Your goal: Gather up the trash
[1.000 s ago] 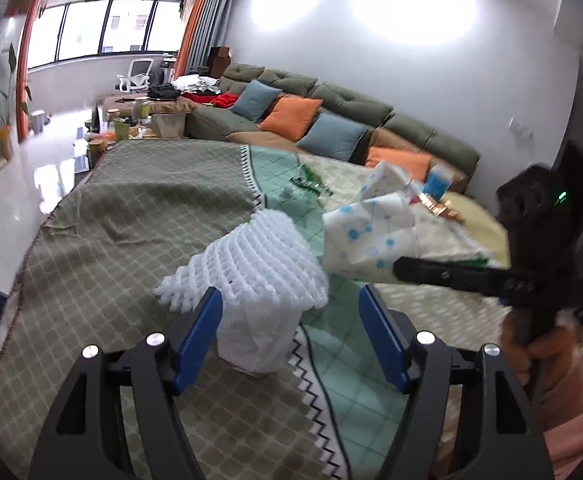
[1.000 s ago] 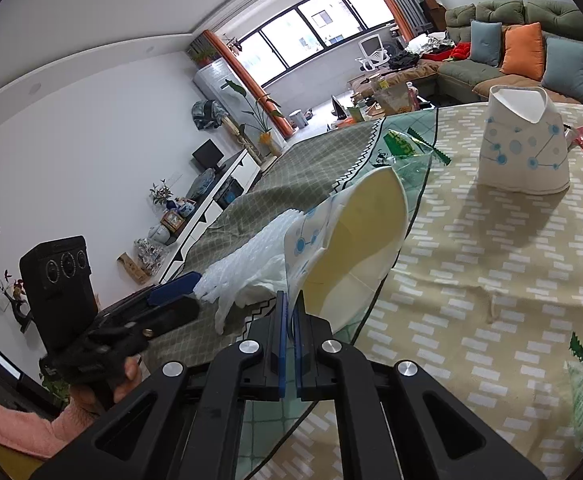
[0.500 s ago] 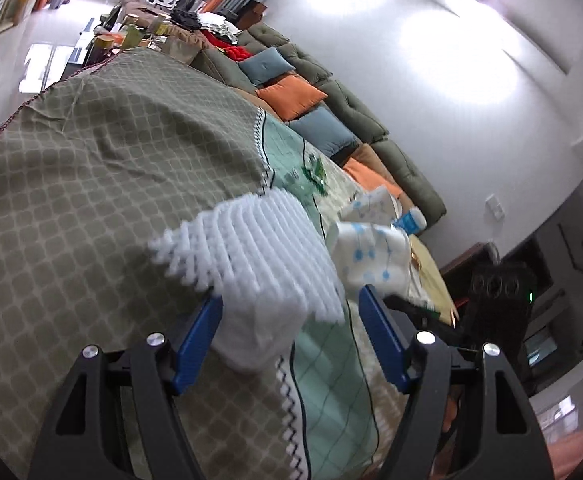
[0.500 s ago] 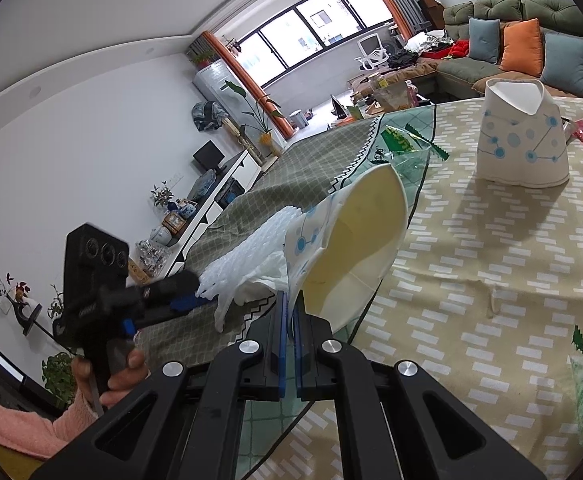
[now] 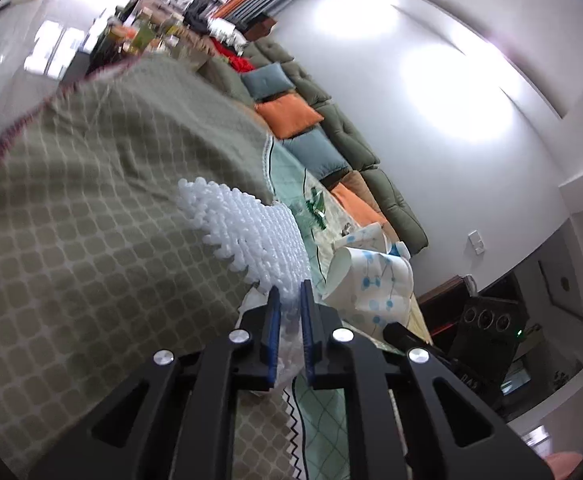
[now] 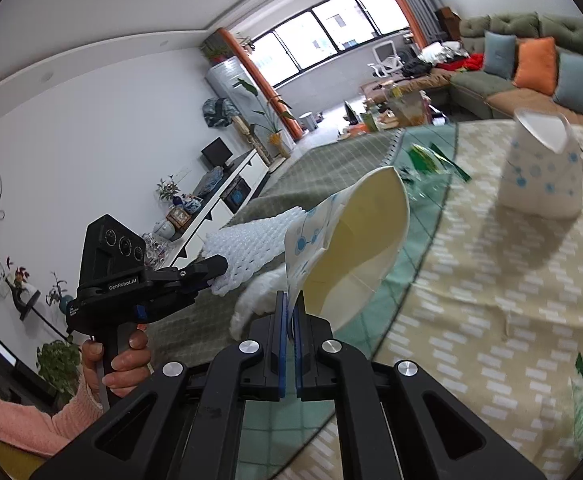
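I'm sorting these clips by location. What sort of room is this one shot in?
Most likely a home living room: a long green sofa with orange and blue cushions, a low white TV cabinet along the wall, and a table covered in patterned cloths where the trash lies.

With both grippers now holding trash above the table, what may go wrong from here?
1. The left gripper pinches only the lower end of the springy white foam net; it may slip out.
2. The right gripper holds the paper cup by its thin rim, which may tear or crumple.
3. Net and cup are very close, so they may bump.
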Action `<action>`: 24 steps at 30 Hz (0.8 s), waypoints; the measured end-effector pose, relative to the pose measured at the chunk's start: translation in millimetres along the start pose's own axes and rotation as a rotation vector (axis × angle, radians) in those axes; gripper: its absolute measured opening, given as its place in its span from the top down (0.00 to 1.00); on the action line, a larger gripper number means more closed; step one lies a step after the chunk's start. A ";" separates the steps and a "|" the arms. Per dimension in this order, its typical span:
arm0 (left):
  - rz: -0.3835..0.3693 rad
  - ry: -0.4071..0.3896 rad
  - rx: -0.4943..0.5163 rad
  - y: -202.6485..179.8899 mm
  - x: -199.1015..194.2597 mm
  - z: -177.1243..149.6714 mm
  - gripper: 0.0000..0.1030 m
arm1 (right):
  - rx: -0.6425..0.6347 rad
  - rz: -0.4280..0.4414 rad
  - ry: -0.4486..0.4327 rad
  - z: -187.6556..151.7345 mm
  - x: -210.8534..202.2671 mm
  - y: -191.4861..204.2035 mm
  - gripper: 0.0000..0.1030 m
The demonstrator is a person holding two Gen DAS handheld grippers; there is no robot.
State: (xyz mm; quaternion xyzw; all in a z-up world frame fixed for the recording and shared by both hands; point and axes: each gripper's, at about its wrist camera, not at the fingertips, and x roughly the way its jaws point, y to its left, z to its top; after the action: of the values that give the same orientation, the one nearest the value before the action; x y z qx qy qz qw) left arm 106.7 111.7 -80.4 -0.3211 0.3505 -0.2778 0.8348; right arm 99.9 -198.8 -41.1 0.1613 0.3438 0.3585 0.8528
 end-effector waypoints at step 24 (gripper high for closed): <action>0.405 -0.309 0.139 7.2 -178.9 -21.6 0.90 | -0.303 0.210 0.189 12.9 103.7 125.4 0.97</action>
State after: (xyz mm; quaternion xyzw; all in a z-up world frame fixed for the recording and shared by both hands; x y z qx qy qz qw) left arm -15.3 232.1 -24.8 -0.2248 0.2559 -0.0760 0.9371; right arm 98.7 -37.6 -15.3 0.0318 0.3458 0.5065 0.7892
